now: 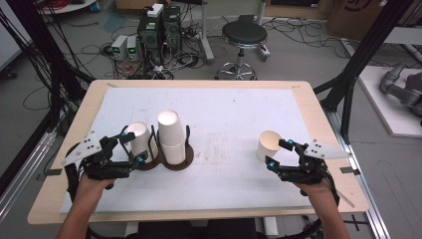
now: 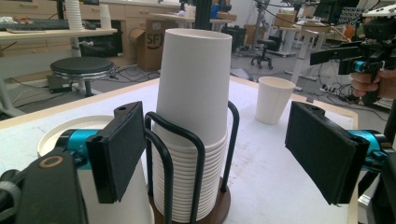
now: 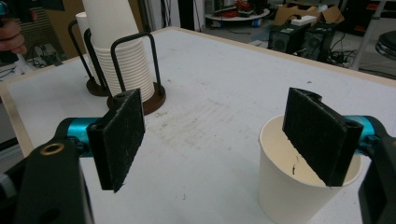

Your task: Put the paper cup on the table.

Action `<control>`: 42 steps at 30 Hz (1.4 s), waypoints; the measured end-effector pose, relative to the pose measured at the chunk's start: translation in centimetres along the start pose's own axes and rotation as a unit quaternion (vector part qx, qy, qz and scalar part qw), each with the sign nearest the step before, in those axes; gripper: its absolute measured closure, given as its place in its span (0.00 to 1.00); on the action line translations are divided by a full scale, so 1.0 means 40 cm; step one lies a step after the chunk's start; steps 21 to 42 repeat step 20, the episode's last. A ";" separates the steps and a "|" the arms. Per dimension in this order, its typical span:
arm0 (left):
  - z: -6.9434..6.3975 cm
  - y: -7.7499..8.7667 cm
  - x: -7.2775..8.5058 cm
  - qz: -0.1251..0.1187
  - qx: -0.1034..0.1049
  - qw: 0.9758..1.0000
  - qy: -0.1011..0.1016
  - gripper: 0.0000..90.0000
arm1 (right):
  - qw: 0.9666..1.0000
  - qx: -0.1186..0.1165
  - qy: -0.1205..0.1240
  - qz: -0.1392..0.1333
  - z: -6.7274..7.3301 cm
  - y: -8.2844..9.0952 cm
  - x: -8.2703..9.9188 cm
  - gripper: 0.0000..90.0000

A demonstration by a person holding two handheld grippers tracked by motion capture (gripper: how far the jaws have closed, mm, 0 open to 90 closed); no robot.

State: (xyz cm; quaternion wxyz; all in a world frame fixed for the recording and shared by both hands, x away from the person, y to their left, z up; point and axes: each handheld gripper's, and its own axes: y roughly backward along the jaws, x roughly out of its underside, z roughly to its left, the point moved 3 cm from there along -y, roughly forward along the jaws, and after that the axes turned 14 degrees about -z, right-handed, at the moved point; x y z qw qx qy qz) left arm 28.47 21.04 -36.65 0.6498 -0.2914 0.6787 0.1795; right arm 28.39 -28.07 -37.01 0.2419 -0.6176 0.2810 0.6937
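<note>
A dark wire cup holder (image 1: 188, 155) stands left of centre on the white mat and carries two stacks of white paper cups turned upside down: a tall stack (image 1: 170, 135) (image 2: 194, 116) and a shorter one (image 1: 139, 139) (image 2: 70, 135) to its left. My left gripper (image 1: 130, 148) (image 2: 215, 149) is open at the shorter stack, its left jaw close against that stack; I cannot tell if it touches. A single upright paper cup (image 1: 267, 144) (image 3: 289, 186) (image 2: 273, 100) stands at the right. My right gripper (image 1: 278, 154) (image 3: 219, 140) is open there, one jaw over the cup's mouth and the other outside it.
The white mat (image 1: 224, 114) covers most of the wooden table (image 1: 318, 114). Behind the table are a black stool (image 1: 244, 37), computer boxes (image 1: 159, 27) and floor cables. A black frame post (image 1: 366, 50) rises at the right.
</note>
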 end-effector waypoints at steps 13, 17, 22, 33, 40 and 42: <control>-0.004 -0.006 0.006 0.004 0.003 1.000 0.003 0.23 | 1.000 0.006 0.001 -0.011 -0.003 0.008 0.002 0.24; -0.005 -0.008 0.006 0.002 0.001 1.000 0.001 0.23 | 1.000 0.006 0.001 -0.012 -0.003 0.009 0.002 0.24; -0.004 -0.007 0.003 0.000 -0.001 1.000 0.000 0.23 | 1.000 0.003 0.002 -0.010 -0.002 0.007 0.003 0.24; -0.004 -0.007 0.003 0.000 -0.001 1.000 0.000 0.23 | 1.000 0.003 0.002 -0.010 -0.002 0.007 0.003 0.24; -0.004 -0.007 0.003 0.000 -0.001 1.000 0.000 0.23 | 1.000 0.003 0.002 -0.010 -0.002 0.007 0.003 0.24; -0.004 -0.007 0.003 0.000 -0.001 1.000 0.000 0.23 | 1.000 0.003 0.002 -0.010 -0.002 0.007 0.003 0.24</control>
